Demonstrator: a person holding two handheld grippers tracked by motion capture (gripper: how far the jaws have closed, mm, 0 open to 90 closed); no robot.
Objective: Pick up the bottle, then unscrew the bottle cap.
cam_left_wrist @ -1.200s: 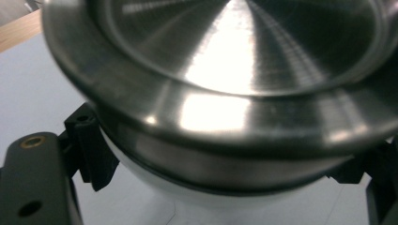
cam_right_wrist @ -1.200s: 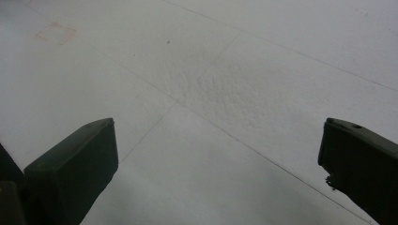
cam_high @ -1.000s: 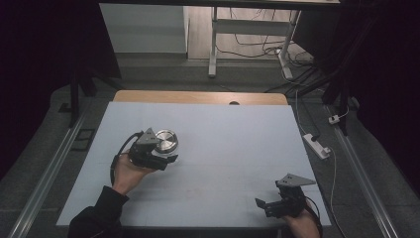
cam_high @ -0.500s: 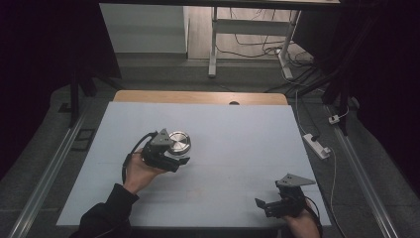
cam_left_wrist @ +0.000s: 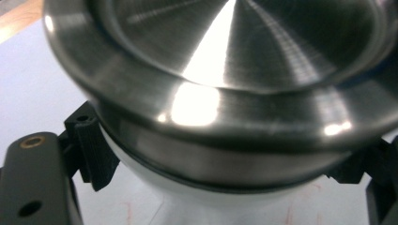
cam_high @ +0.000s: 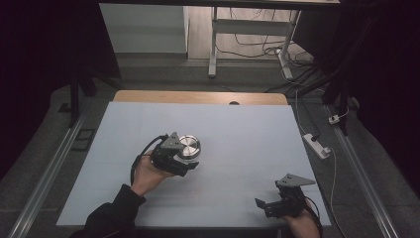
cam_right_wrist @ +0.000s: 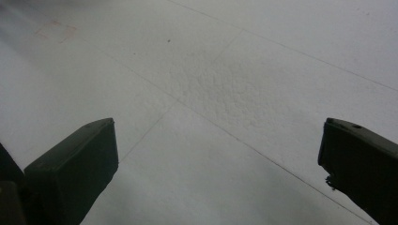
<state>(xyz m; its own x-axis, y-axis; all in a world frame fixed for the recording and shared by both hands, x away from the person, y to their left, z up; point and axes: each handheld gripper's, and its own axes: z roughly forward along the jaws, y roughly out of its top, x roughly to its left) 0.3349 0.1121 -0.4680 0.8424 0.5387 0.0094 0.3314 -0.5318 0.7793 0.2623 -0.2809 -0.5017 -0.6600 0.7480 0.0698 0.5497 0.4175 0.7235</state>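
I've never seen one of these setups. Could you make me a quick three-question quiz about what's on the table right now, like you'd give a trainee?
1. True or false: the left gripper is shut on the round steel container.
2. How do the jaws of the right gripper stand? A) pressed on a cup B) apart, with bare table between them C) clamped on a cable
3. Fill in: in the left gripper view, the container's lid is made of shiny ____.

Key: 1 true: the ribbed pads press its sides below the lid's rim. 2 B. 3 metal.
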